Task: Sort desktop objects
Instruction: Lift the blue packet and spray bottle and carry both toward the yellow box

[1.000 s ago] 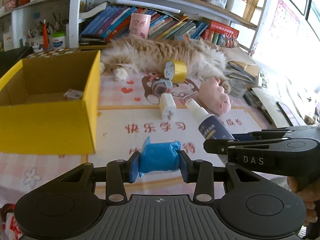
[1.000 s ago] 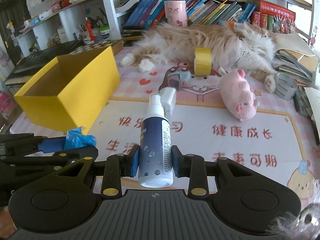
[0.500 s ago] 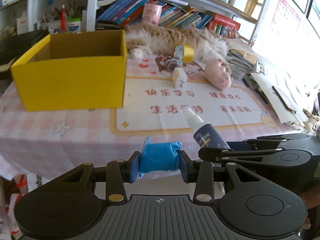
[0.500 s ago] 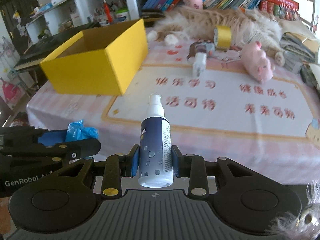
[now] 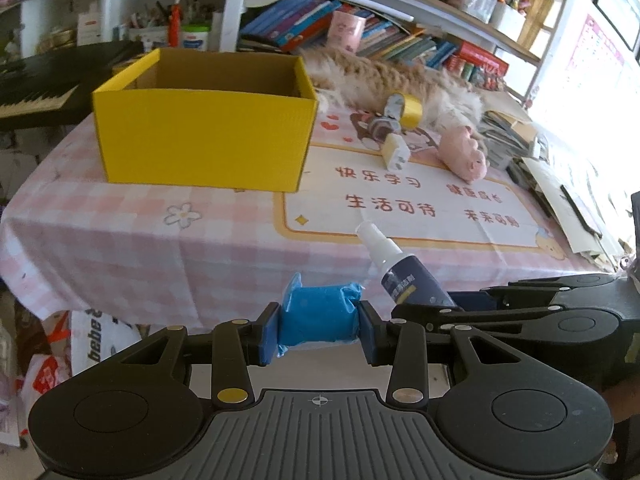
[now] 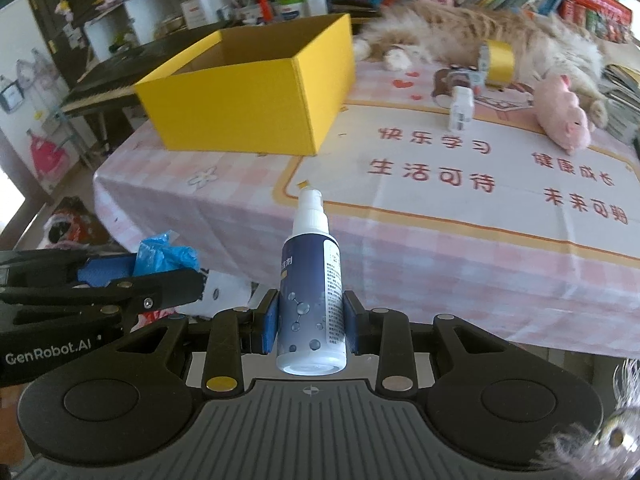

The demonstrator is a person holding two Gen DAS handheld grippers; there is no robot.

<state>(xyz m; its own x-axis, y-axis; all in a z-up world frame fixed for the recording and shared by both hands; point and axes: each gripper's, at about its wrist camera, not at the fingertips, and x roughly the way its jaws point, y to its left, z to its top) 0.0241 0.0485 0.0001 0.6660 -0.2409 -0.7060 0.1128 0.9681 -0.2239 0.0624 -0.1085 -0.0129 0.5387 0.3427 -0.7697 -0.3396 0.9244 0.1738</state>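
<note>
Your left gripper is clenched on a crumpled roll of blue plastic film, pinched from both sides between the blue pads, and it hangs off the near edge of the table covered by a pink checked cloth. Your right gripper is clamped on a dark blue spray bottle with a white pump top, held upright with the nozzle pointing away from you.

From the left wrist view, the open yellow cardboard box sits at eleven o'clock on the cloth. At one o'clock lie a small white plug-like block, a pink plush toy and a roll of yellow tape, the tape just beside a long-haired ginger cat stretched along the far edge.
</note>
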